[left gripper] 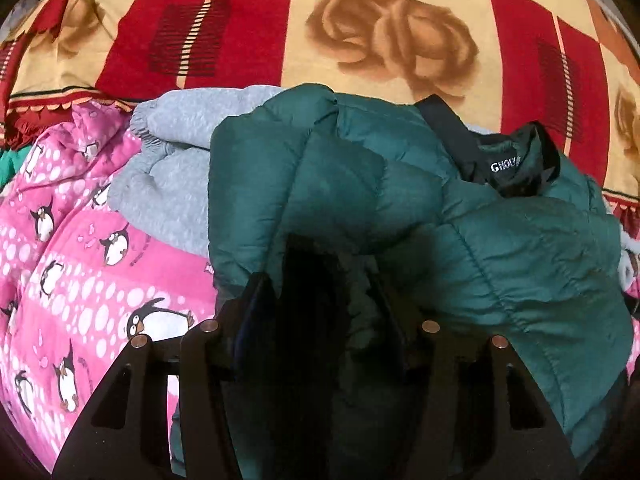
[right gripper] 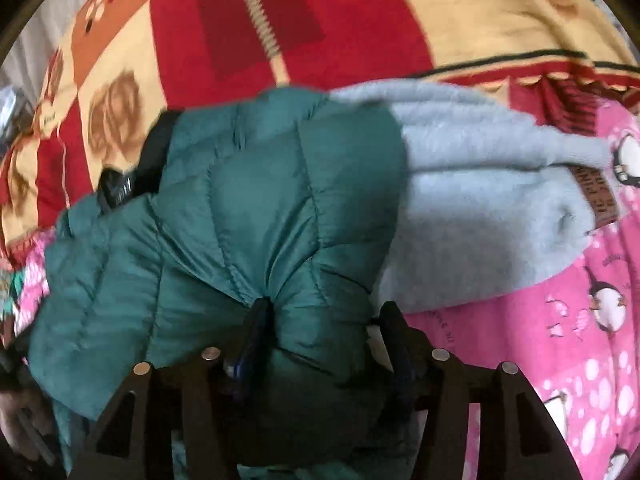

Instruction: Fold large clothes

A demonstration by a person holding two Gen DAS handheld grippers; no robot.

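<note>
A dark green quilted jacket (left gripper: 400,200) lies bunched on the bed, its black collar and label (left gripper: 502,166) at the far right. My left gripper (left gripper: 322,280) points down onto its near fold. The jaws stand apart with shadowed jacket fabric in the gap, and I see no pinch. In the right wrist view the same jacket (right gripper: 240,200) fills the middle. My right gripper (right gripper: 324,312) is shut on a thick puffy fold of it, with creases radiating from the left fingertip (right gripper: 260,308).
A folded grey fleece garment (left gripper: 172,184) (right gripper: 480,200) lies against the jacket. Both rest on a pink penguin-print cover (left gripper: 80,260) (right gripper: 560,320). Beyond spreads a red and cream rose blanket (left gripper: 360,40) (right gripper: 360,20). A person's hand (right gripper: 20,412) shows at the lower left edge.
</note>
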